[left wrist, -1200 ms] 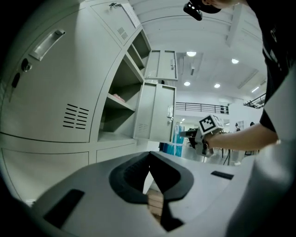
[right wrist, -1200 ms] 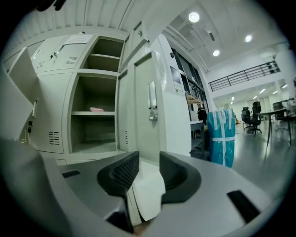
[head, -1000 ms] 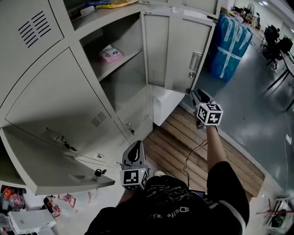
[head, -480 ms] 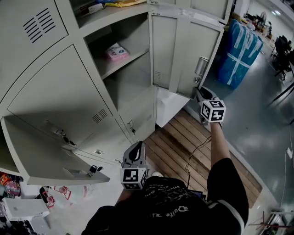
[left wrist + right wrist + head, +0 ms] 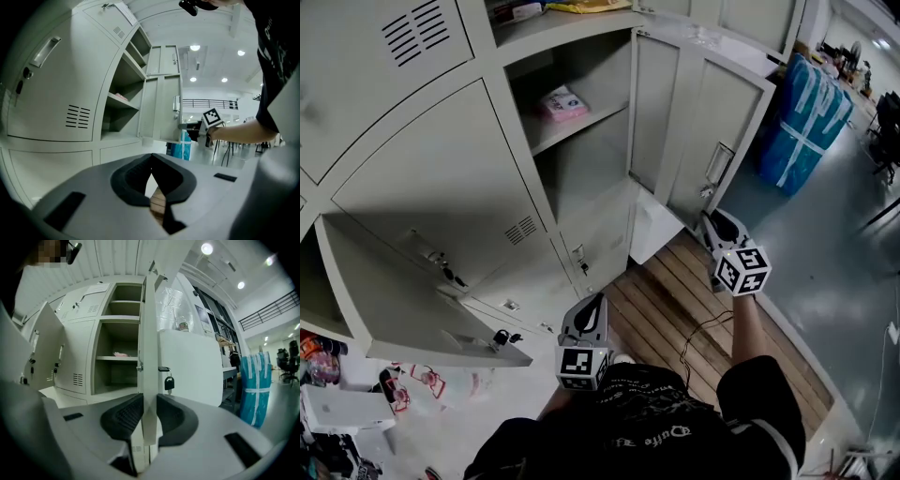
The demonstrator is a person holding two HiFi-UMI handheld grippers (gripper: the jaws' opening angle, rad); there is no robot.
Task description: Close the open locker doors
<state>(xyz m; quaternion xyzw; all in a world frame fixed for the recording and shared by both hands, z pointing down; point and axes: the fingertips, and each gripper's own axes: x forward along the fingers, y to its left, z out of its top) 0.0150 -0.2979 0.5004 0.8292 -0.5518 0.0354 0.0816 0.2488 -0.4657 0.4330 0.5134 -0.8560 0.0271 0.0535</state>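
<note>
Your right claw (image 5: 149, 416) is clamped on the free edge of the tall open locker door (image 5: 705, 131), swung out at the bank's right end. Your left claw (image 5: 151, 161) hangs low, jaws together and empty, near the second open door (image 5: 403, 305).

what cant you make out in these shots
Top shelf items, head view: cut off by the top edge.
Pink packet, head view: too small to read.
Behind the lower left door, head view: hidden by the door.
Padlock on the right door, right gripper view: too small to tell if locked.
</note>
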